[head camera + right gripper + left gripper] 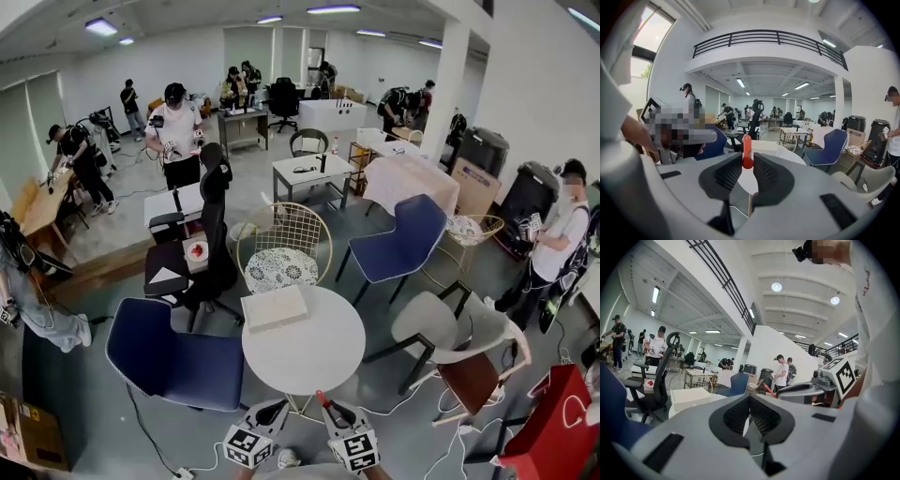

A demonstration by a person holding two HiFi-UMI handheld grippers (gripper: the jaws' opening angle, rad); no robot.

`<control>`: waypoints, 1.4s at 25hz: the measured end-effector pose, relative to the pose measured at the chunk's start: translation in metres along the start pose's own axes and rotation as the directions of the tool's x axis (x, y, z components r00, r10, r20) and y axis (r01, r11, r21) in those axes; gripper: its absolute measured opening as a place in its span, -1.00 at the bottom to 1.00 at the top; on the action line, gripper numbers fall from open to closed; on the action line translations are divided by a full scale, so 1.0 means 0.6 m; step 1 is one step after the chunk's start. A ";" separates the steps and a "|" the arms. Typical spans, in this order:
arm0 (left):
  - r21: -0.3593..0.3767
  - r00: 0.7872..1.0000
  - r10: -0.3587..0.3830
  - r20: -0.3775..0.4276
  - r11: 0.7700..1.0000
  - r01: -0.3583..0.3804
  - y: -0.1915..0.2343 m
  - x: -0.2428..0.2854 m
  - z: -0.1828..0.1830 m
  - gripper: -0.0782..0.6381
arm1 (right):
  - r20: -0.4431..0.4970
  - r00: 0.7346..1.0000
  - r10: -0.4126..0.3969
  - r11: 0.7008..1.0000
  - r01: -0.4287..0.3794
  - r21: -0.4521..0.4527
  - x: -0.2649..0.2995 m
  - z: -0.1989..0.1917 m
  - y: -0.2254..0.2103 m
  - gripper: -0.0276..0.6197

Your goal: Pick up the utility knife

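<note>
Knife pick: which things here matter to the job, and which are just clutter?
Job: utility knife, gripped in the right gripper.
Lying about: white box on the round table, blue chair, wire chair, red bag.

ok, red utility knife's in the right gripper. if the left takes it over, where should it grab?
Likely the free red stretch of the utility knife that sticks out past the right gripper, which clamps its near end. Bring the left gripper in from the knife's left, jaws across the slim body. Whether the blade is out I can't tell, so keep off the far tip.
</note>
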State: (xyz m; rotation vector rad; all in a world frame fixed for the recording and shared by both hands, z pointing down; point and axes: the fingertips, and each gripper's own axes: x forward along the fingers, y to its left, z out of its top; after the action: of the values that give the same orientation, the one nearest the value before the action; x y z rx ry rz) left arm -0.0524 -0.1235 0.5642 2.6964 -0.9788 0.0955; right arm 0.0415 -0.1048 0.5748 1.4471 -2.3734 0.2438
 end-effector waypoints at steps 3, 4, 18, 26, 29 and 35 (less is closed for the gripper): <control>-0.001 1.000 0.004 0.006 1.000 -0.004 -0.022 -0.006 -0.004 -0.75 | 0.017 1.000 0.003 1.000 -0.003 0.000 -0.019 -0.001 0.006 -0.66; -0.001 1.000 0.005 0.006 1.000 -0.005 -0.031 -0.008 -0.008 -0.75 | 0.022 1.000 0.004 1.000 -0.004 -0.003 -0.026 -0.004 0.007 -0.66; -0.019 0.999 0.042 -0.013 0.999 -0.043 -0.228 -0.071 -0.090 -0.75 | 0.059 0.996 0.066 0.998 -0.067 0.010 -0.199 -0.086 0.049 -0.66; 0.001 0.998 0.068 0.006 0.998 -0.068 -0.323 -0.128 -0.112 -0.75 | 0.099 0.991 0.090 0.996 -0.090 0.000 -0.292 -0.109 0.093 -0.66; 0.007 0.998 0.066 0.013 0.998 -0.066 -0.350 -0.142 -0.118 -0.75 | 0.106 0.991 0.086 0.996 -0.086 -0.007 -0.318 -0.119 0.101 -0.66; 0.019 0.998 0.056 0.021 0.998 -0.057 -0.388 -0.156 -0.131 -0.75 | 0.121 0.990 0.077 0.997 -0.078 -0.001 -0.356 -0.134 0.113 -0.67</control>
State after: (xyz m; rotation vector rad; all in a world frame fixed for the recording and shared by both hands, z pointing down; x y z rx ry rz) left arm 0.0264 0.1273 0.5722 2.6929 -1.0660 0.0900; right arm 0.0871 0.1286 0.5699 1.4098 -2.5307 0.1850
